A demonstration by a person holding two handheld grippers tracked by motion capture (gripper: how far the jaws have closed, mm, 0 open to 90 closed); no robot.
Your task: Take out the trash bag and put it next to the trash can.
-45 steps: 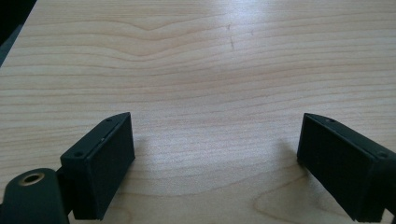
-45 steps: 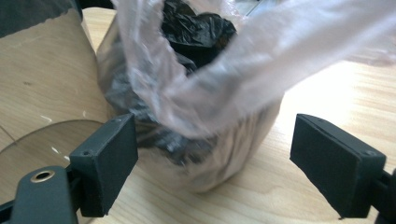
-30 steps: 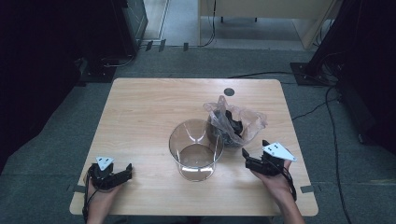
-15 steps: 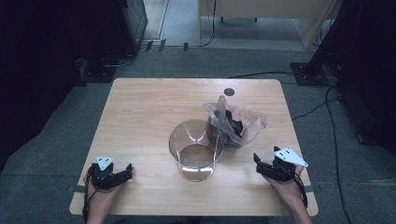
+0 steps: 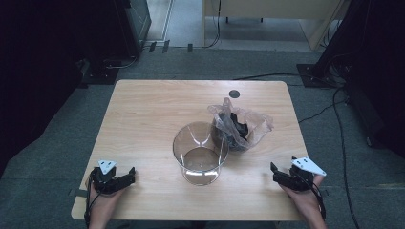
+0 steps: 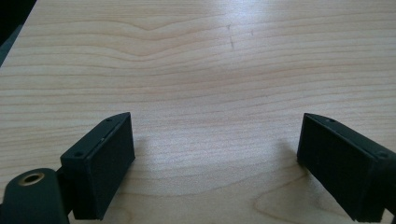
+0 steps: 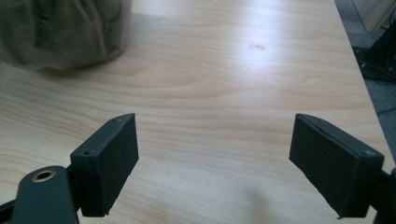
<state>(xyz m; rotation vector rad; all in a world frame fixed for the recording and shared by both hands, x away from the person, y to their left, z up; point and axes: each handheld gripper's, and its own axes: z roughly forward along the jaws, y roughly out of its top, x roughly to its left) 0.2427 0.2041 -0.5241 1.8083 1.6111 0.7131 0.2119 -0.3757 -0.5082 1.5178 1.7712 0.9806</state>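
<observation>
Glass bowl (image 5: pixel 200 153): one, middle of the wooden table (image 5: pixel 143 124).
Plastic bag (image 5: pixel 239 125): one, touching it.
Left gripper (image 5: pixel 125 177): spread wide, empty.
Right gripper (image 5: pixel 277 172): spread wide, empty.

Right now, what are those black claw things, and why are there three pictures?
A person sits at a wooden table and holds a grabbing tool in each hand. The high view looks down from above: the left tool is at the bottom left, the right tool at the bottom right. Both rest near the table's front edge.

The other two pictures come from small cameras riding on the tools. Each looks out between that tool's two black jaws. In both, the jaws stand wide apart with only bare wood between them, so nothing is held.

On the table stand a clear glass bowl and, just behind it to the right, a crinkly clear plastic bag with something dark inside. I cannot tell what it is.
</observation>
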